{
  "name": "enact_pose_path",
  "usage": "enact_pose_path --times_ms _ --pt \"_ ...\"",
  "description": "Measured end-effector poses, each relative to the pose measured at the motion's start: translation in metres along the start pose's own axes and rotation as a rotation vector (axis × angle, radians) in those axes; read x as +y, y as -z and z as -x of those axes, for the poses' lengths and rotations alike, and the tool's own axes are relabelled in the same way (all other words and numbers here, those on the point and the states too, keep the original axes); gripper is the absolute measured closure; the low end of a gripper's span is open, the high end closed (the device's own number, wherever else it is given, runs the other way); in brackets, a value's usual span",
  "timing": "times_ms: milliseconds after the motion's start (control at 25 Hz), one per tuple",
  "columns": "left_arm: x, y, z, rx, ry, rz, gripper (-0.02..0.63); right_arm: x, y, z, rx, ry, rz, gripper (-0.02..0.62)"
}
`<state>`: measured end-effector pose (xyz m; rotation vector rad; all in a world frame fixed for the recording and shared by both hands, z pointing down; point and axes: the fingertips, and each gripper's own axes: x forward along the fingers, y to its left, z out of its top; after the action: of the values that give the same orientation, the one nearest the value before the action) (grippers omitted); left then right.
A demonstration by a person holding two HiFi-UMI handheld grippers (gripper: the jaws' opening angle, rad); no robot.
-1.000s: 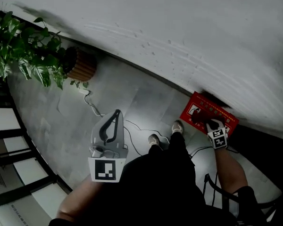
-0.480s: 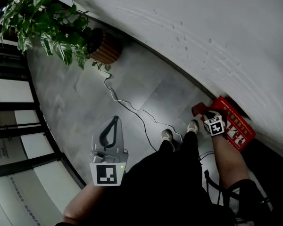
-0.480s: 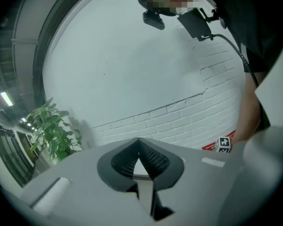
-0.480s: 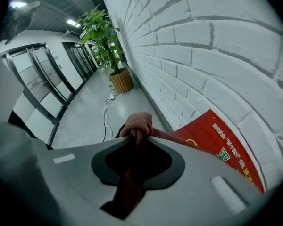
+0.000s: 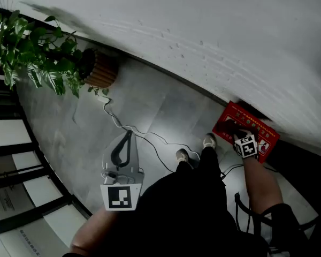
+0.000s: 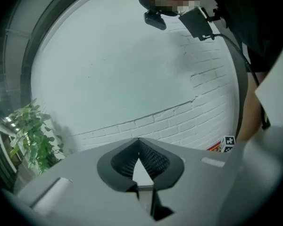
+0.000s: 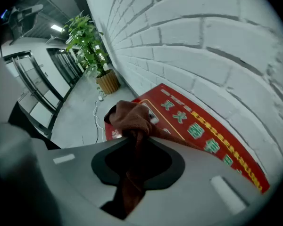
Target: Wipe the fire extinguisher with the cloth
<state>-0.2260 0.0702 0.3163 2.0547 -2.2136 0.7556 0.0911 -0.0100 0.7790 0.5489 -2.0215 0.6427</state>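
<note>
Head view
- Red box: flat red case with pale print, on the floor against the foot of the white brick wall, at 3 o'clock from the shoes.
- Cloth: dark bunch over the box's left half.
- Right gripper: pointed down at the box, cloth at its tip.
- Left gripper: held over the bare floor at 9 o'clock from the shoes, well apart from the box.
- Surroundings: potted plant at 10 o'clock; a thin cable runs from the pot towards the shoes.

Left gripper view
- Fingers: tips pressed together, nothing between them; they touch nothing.
- Background: brick wall, plant at 9 o'clock, a red sliver of the box at 4 o'clock.

Right gripper view
- Red box: glossy red top with a row of green characters and a thin yellow border, lying along the wall from centre to 4 o'clock.
- Cloth: brown towelling, crumpled, bunched ahead of the tips; a tail hangs back through the jaw opening.
- Fingers: narrowly parted, pinching the cloth.
- Contact between cloth and box: cannot be confirmed.
</note>
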Motion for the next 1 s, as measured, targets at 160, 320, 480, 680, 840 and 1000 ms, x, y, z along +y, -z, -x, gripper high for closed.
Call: enact_pose_path --times_ms 160,320,480,680,840,1000 --pt "-0.027 -0.02 -0.022 -0.037 0.089 -0.027 0.606 -0.026 0.037 0.03 -0.031 0.065 -0.094 0.541" --pt "-0.06 -0.04 -0.041 -0.074 0.195 -0.061 0.606 -0.054 0.082 0.064 -0.049 0.14 -0.199 0.541" --pt "-0.094 -0.055 -0.056 -0.113 0.304 -0.088 0.606 -0.076 0.133 0.098 -0.039 0.226 -0.297 0.541" --pt "-0.117 -0.065 -0.063 -0.125 0.366 -0.114 0.606 -0.092 0.172 0.125 -0.021 0.287 -0.372 0.541" --pt "-0.115 -0.064 -0.062 -0.129 0.353 -0.098 0.606 -0.106 0.207 0.138 0.053 0.359 -0.536 0.54" --pt "-0.101 -0.055 -0.052 -0.113 0.306 -0.068 0.606 -0.11 0.211 0.151 0.026 0.383 -0.542 0.541"
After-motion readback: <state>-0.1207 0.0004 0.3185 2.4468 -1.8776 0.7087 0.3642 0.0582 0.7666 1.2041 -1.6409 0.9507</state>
